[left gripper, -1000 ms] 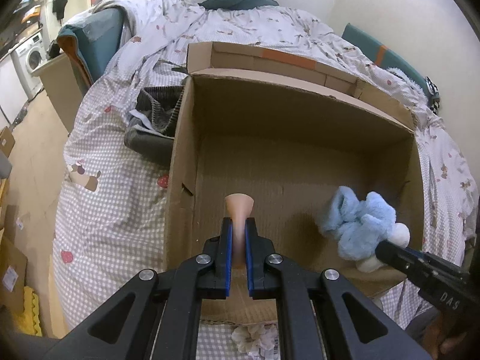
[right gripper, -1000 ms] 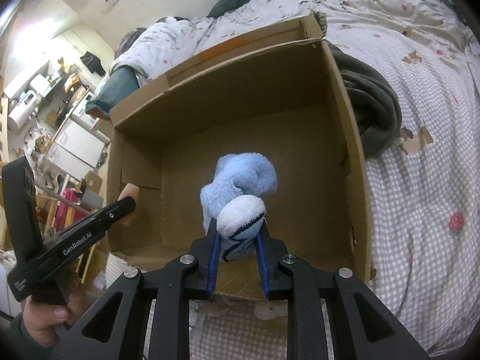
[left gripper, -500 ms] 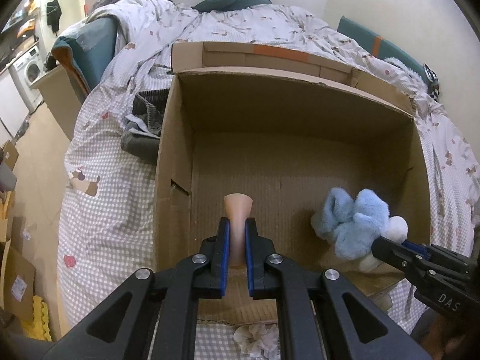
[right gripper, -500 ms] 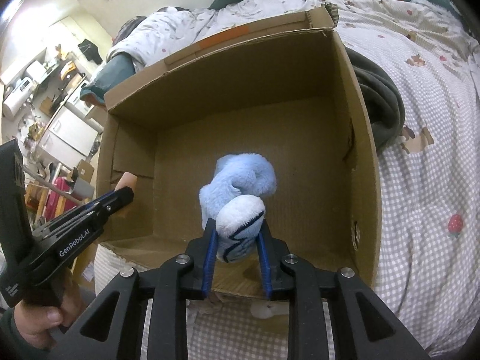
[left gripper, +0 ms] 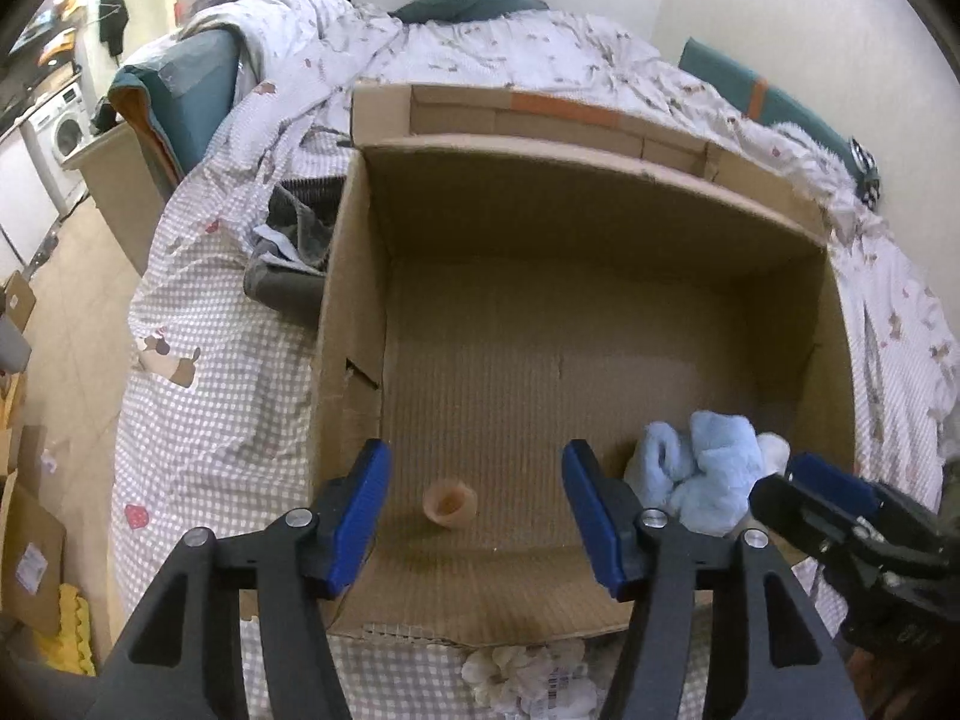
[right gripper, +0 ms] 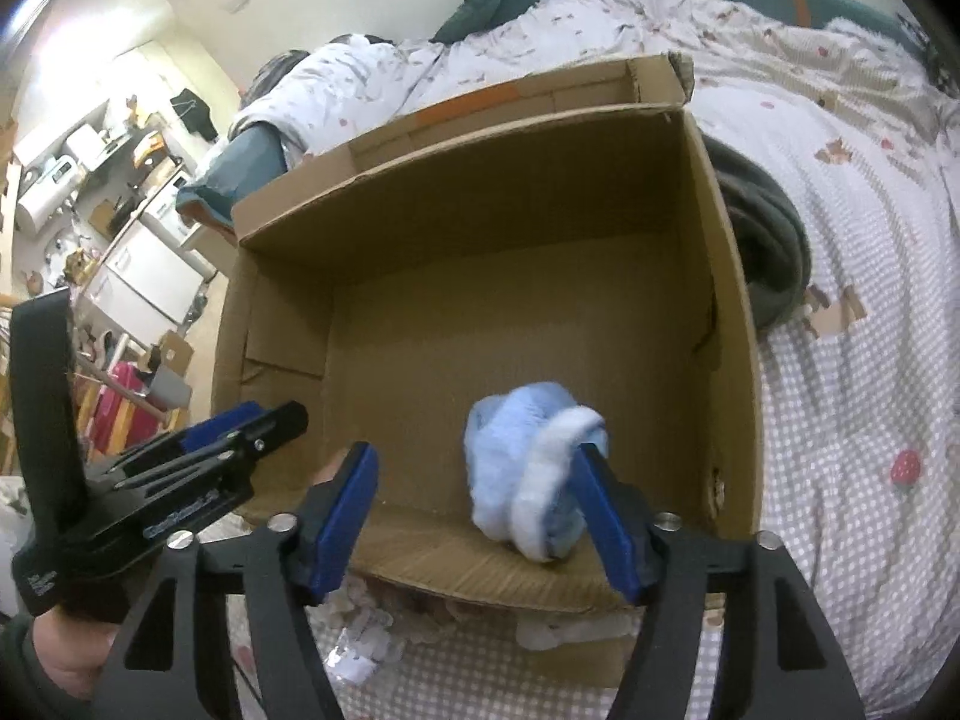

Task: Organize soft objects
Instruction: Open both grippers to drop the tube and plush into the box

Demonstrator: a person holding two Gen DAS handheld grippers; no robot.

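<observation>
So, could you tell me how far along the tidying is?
Two items are in the cardboard box: a peach cup-shaped piece and a blue plush toy. Both the left gripper and the right gripper are open, holding nothing. Dark clothes remain on the bed.

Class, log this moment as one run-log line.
left gripper: open | right gripper: open | peach toy, blue plush: inside cardboard box

We saw soft, even indoor light in both views, brightest on the pale wall [left gripper: 750, 12] and on the washed-out room corner [right gripper: 66, 30] (nearly blown out). The cardboard box [left gripper: 600, 276] held a dim brown interior, its far wall shadowed. Fisheye bending curved every edge, and black vignetting closed the corners. The blue plush [right gripper: 534, 474] looked smeared by motion blur.
</observation>
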